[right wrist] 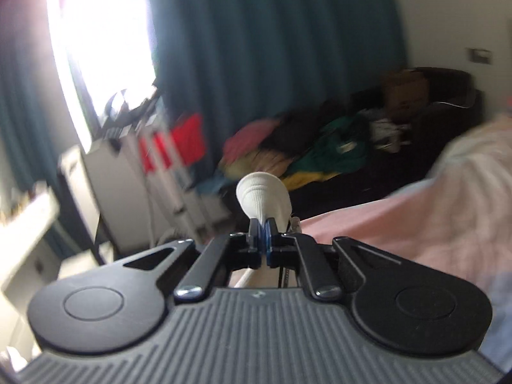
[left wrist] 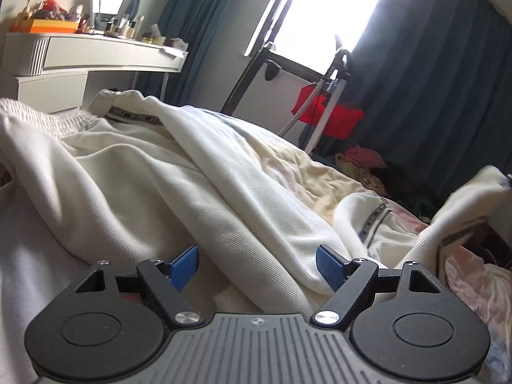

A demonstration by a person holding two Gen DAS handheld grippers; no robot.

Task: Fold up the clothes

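A cream white garment point(left wrist: 179, 172) with a dark patterned trim lies crumpled on the bed in the left wrist view. My left gripper point(left wrist: 257, 264) is open, its blue pads on either side of a fold of the garment, low over the bed. In the right wrist view my right gripper point(right wrist: 264, 233) is shut on a ribbed white cuff point(right wrist: 262, 193) of the garment and holds it up above the pink bedspread point(right wrist: 416, 220). The lifted part shows at the right edge of the left wrist view point(left wrist: 470, 198).
A white dressing table point(left wrist: 92, 57) with bottles stands at the back left. A garment steamer with a red cloth point(left wrist: 329, 108) stands by the window. A pile of coloured clothes point(right wrist: 304, 150) lies on a dark sofa. Teal curtains point(right wrist: 272, 48) hang behind.
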